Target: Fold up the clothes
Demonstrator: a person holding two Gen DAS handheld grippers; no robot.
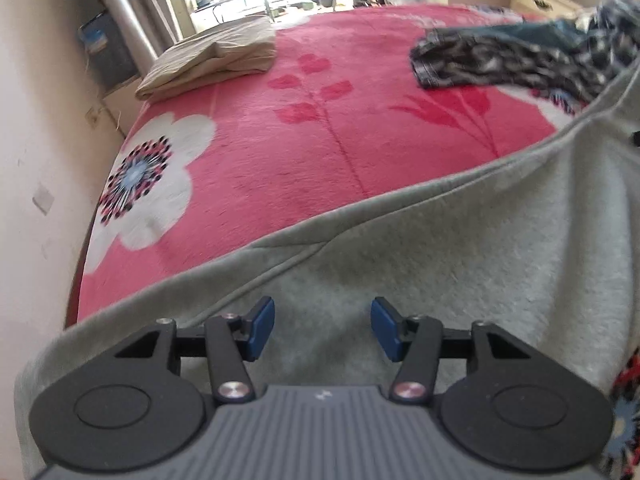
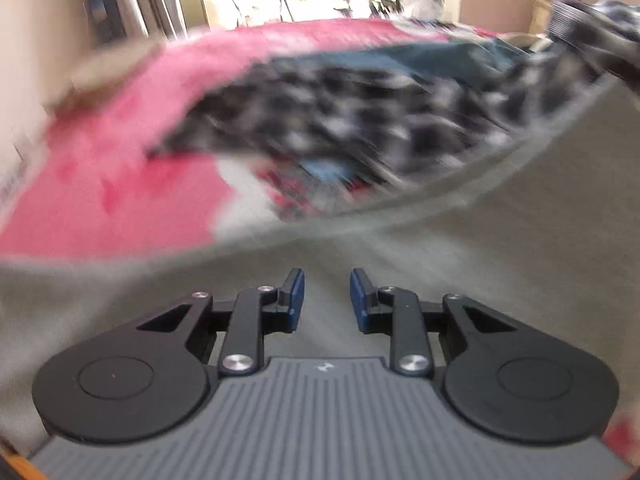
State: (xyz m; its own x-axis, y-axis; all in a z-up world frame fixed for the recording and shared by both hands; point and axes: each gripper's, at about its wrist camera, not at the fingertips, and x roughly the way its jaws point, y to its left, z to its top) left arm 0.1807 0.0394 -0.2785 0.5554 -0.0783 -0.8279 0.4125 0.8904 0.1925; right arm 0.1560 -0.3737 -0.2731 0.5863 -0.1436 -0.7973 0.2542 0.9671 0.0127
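A folded beige cloth lies at the far left corner of the bed, well apart from everything else, near a grey curtain and the pale wall. The bed is covered by a pink floral blanket with a big white flower printed at its left side. Toward the far right sits a heap of unfolded clothes: a black-and-white patterned garment with a dark teal piece behind it (both smeared by motion in the right wrist view, where the patterned one fills the middle). The heap lies just beyond the upper edge of the grey garment, and at the right it touches or overlaps that edge.

The grey fleece garment is spread across the near part of the bed, its long hemmed edge running diagonally from lower left to upper right, with a seam and a few soft wrinkles near the right.

The left gripper hangs over this grey cloth, its blue pads well apart and nothing between them. The right gripper is also above the cloth, its pads closer together but with a clear gap, clamping nothing.
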